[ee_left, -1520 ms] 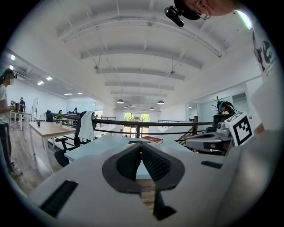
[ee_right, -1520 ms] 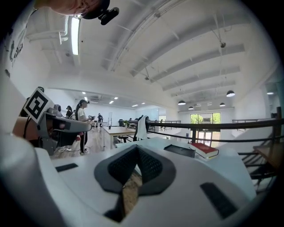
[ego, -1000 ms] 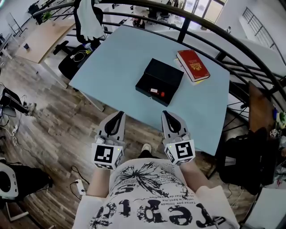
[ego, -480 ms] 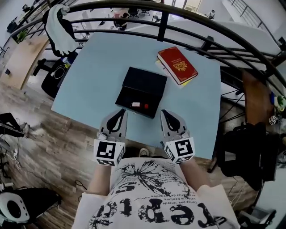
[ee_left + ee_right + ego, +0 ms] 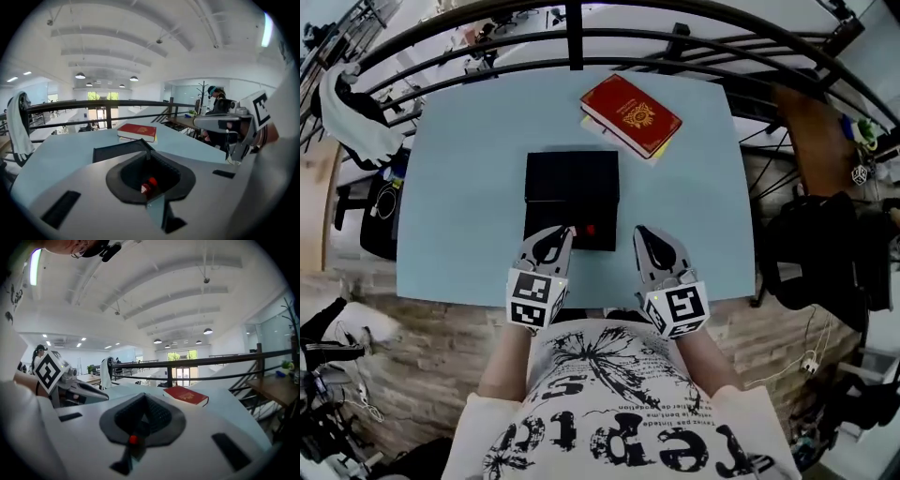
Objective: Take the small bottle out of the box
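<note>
Over the tabletop's [image 5: 459,187] near edge: the approach, with nothing lifted out yet.
The small bottle [image 5: 587,230], red-capped, lies in the open box's [image 5: 572,173] near part. The left gripper [image 5: 558,234] hangs at the box's near edge and the right gripper [image 5: 647,234] just beside it, both level, jaws pressed together and empty. Next, I judge, one pair must spread and descend around the bottle.
</note>
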The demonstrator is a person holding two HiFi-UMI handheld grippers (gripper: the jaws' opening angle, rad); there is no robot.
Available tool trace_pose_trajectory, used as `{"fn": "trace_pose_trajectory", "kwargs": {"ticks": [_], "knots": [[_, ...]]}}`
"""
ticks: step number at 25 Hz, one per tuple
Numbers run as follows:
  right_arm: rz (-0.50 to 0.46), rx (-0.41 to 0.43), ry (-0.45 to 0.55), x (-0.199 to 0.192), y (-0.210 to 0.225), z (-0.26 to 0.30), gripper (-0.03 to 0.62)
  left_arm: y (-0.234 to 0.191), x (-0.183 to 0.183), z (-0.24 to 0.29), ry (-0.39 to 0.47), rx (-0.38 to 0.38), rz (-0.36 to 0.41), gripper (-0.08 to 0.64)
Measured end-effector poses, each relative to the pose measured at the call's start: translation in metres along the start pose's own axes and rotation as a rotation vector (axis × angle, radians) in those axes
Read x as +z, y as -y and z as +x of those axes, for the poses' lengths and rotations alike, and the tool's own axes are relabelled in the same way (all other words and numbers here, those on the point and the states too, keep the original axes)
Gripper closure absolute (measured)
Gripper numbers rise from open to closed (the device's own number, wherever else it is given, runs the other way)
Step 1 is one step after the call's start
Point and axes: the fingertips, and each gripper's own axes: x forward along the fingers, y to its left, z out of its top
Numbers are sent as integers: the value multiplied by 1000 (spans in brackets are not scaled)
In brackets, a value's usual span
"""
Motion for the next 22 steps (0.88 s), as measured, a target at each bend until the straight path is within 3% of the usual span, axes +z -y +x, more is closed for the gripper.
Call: {"fn": "trace_pose_trajectory", "kwargs": {"ticks": [5, 10, 17, 22], "knots": [[49, -122, -13, -6, -4, 7, 583, -10, -40, 31, -197, -158, 92, 532], [99, -219, -36, -21, -12, 11, 583, -5, -76, 57, -383, -334, 204, 439], [143, -314, -59, -36, -9, 11, 583, 1, -106, 91, -519, -497, 309, 342], [165, -355, -82, -45, -5, 10, 582, 2, -130, 104, -623, -546, 355, 325]]}}
